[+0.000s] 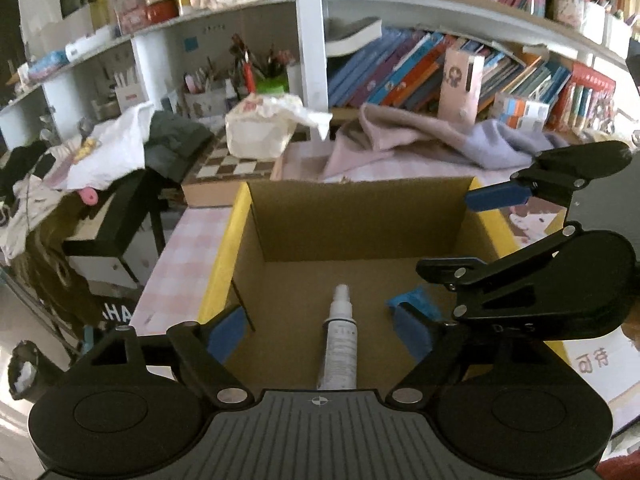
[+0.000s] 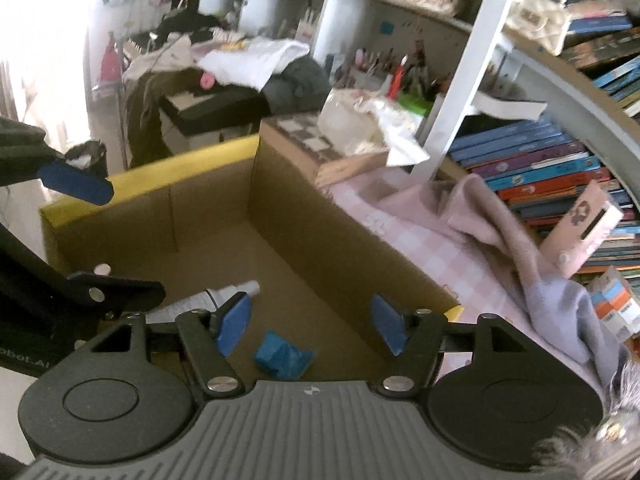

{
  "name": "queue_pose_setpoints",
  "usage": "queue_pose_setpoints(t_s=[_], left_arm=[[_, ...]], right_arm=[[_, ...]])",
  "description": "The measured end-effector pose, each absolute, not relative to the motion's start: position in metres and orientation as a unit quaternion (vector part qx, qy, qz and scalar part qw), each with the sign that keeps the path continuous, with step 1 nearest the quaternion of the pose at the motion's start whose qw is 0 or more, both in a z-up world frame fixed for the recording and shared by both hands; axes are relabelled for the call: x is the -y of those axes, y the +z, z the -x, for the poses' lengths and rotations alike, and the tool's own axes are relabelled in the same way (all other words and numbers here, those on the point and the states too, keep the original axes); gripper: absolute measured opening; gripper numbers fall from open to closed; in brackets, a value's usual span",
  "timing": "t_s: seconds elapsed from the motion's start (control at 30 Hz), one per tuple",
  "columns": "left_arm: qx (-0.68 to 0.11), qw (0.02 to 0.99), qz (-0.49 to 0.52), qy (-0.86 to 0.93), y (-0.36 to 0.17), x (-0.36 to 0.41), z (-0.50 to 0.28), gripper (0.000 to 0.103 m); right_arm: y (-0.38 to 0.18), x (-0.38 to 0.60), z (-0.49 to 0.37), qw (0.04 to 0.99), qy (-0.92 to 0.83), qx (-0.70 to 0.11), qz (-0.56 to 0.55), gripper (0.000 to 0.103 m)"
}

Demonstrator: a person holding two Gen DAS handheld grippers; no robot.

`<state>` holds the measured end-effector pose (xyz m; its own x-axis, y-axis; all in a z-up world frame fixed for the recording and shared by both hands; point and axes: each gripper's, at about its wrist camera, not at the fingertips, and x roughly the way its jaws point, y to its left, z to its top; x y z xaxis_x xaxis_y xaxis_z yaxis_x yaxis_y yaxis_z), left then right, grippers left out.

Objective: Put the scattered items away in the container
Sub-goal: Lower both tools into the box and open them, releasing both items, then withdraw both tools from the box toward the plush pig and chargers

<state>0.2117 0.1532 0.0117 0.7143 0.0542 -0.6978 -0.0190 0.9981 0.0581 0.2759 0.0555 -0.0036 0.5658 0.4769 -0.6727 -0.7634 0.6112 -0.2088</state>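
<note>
Fingers of both the left gripper (image 1: 320,330) and right gripper (image 2: 312,322) are hanging released over the box (image 1: 360,216), risking knocking each other.

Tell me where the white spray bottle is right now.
The spray bottle lies on the floor of the cardboard box, in the left wrist view between the open left gripper fingers, with a blue packet to its right.

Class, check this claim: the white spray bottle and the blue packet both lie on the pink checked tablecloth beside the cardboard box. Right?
No. Both wrist views show the white spray bottle and the blue packet lying inside the cardboard box, on its floor.
</note>
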Motion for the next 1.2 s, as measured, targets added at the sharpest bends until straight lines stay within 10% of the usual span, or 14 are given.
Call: queue_pose_setpoints(t_s=[1.2], left_arm=[[-0.293, 0.954, -0.019, -0.058, 0.033, -0.099, -0.018, 0.094]], right_arm=[[0.03, 0.076, -0.035, 0.946, 0.211, -0.225, 0.101, 0.09]])
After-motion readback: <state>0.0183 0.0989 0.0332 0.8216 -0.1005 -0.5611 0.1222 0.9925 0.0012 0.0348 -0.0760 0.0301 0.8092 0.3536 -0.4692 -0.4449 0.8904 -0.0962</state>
